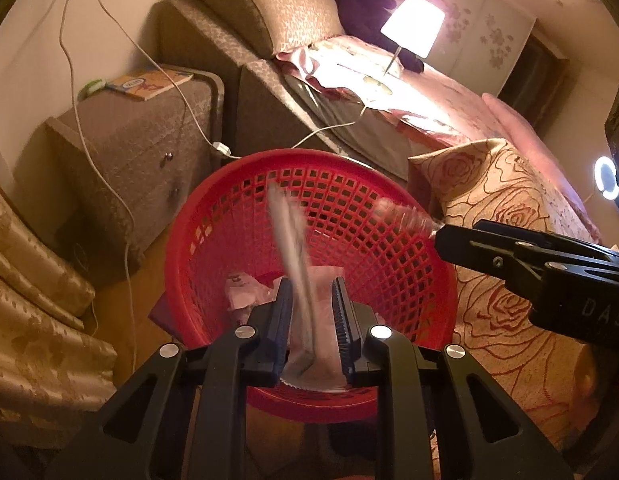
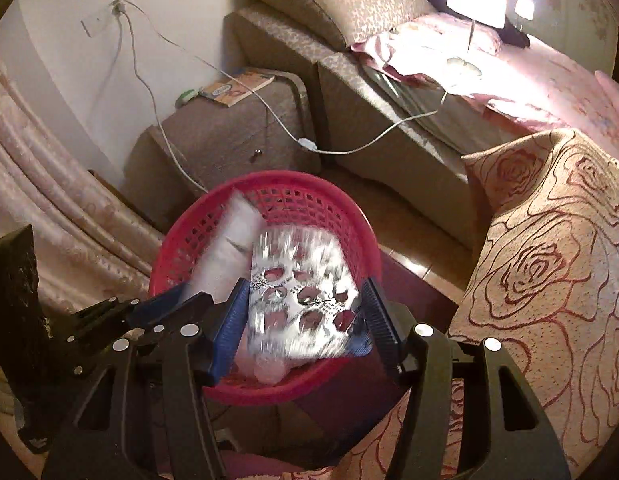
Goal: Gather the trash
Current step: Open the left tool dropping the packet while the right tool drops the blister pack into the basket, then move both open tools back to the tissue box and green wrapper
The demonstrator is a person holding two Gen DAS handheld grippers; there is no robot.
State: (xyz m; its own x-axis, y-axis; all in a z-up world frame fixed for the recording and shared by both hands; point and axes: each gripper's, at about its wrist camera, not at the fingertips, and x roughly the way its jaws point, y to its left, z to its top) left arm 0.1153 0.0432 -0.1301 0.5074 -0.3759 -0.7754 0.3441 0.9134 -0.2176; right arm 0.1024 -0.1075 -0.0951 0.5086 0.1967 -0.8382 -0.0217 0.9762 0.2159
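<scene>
A red mesh basket (image 1: 213, 240) stands on the floor below both grippers and holds crumpled white paper (image 1: 245, 294). My left gripper (image 1: 313, 308) hangs over it with its jaws apart. A thin white wrapper (image 1: 295, 256), blurred and edge-on, stands loose in the gap with room beside it. My right gripper (image 2: 305, 308) is shut on a silver blister pack (image 2: 301, 292) that spans from pad to pad above the basket (image 2: 361, 236). In the left wrist view the right gripper (image 1: 441, 236) reaches in from the right. In the right wrist view the wrapper (image 2: 233, 248) rises above the left gripper (image 2: 177, 300).
A brown nightstand (image 1: 141, 140) with a book (image 1: 149, 82) stands behind the basket, with white cords (image 1: 109, 184) trailing over it. The bed with a lit lamp (image 1: 413, 24) lies beyond. A rose-patterned cloth (image 1: 509, 312) is close on the right, curtains (image 1: 29, 300) on the left.
</scene>
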